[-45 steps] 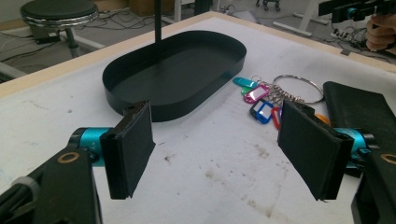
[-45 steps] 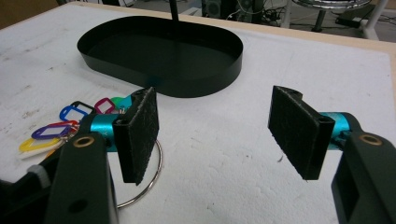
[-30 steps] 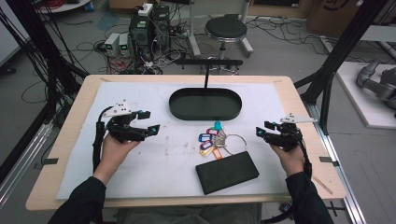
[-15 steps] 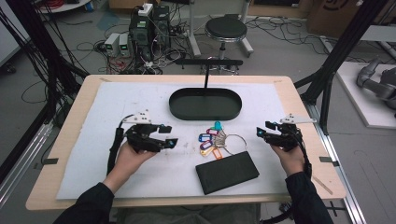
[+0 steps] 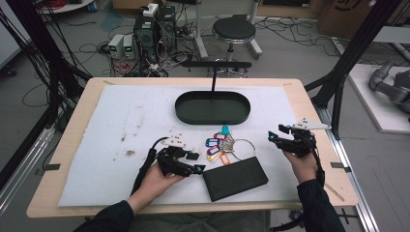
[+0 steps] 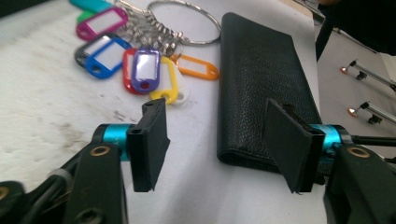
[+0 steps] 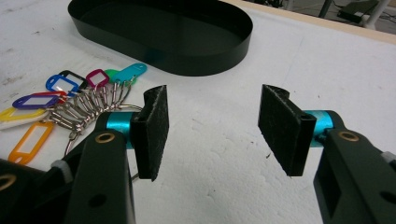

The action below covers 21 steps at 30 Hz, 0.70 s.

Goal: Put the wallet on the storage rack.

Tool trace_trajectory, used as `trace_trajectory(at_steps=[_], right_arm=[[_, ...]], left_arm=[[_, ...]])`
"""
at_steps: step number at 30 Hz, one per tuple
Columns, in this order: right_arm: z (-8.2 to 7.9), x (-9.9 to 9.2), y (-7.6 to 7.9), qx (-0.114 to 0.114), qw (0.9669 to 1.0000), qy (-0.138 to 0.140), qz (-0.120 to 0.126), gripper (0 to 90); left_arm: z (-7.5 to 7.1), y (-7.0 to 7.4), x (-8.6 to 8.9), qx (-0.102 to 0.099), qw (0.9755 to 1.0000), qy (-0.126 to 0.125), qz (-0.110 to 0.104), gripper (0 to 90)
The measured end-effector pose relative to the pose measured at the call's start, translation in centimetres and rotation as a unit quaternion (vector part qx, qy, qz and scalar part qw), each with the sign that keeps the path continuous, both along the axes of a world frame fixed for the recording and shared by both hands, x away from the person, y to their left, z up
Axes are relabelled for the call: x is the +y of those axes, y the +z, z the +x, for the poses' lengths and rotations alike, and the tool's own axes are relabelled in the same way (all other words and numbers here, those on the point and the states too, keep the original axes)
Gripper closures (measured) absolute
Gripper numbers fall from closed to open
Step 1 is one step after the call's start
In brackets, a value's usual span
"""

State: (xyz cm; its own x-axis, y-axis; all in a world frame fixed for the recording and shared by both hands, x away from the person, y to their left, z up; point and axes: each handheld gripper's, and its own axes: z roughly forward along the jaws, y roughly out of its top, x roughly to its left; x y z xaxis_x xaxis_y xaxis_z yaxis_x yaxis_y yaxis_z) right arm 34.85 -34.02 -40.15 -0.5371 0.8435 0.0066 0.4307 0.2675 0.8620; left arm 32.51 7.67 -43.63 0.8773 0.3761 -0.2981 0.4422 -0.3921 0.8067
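Starting closest to the person: the left gripper (image 5: 189,163) sits low over the white foam mat (image 5: 121,125), jaws spread wide with nothing between them, nosed right up to the near corner of the black wallet (image 5: 235,178). From the left gripper view the wallet's (image 6: 266,79) folded edge lines up roughly between the two pads, so my guess is it's set up to pinch that edge, since a flat thing like this really only offers its edge to grab. The wallet lies flat near the front of the mat, angled a bit. Just beyond it is the bunch of coloured key tags (image 5: 217,145) on a big ring (image 6: 184,21), touching or nearly touching the wallet's far side. Over on the other side, the right gripper (image 5: 282,139) hovers beside the ring, also wide open and empty, probably just parked out of the way. Farthest back is the black oval tray (image 5: 212,107), empty, which looks like the likely drop spot.
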Motion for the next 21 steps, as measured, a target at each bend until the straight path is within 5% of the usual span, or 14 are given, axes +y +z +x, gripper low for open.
trace_trajectory(at_steps=[3, 9, 12, 15, 17, 21], right_arm=[[0.0, -0.2, 0.0, 0.001, 1.0000, -0.003, 0.000, 43.7], [-0.2, -0.6, 0.0, -0.001, 0.9999, -0.014, 0.000, 42.6], [-0.2, -0.7, 0.1, -0.004, 0.9999, -0.017, 0.001, 42.5], [-0.1, -0.6, 0.1, -0.004, 0.9999, -0.016, 0.000, 42.1], [-0.1, -0.4, 0.1, -0.004, 0.9999, -0.014, -0.003, 42.1], [0.1, -0.1, 0.1, -0.007, 0.9999, -0.010, -0.003, 42.2]], left_arm=[[0.0, -0.2, -0.5, 0.014, 0.9999, -0.004, -0.001, 43.2], [-0.2, -0.9, -1.7, 0.030, 0.9991, -0.003, 0.028, 43.2], [-0.3, -1.5, -2.2, 0.063, 0.9973, -0.005, 0.038, 42.7], [-0.3, -1.6, -2.1, 0.070, 0.9970, 0.002, 0.032, 44.6], [-0.4, -1.9, -2.0, 0.092, 0.9956, -0.011, 0.013, 59.1], [-0.6, -1.9, -1.8, 0.085, 0.9964, -0.006, 0.003, 64.3]])
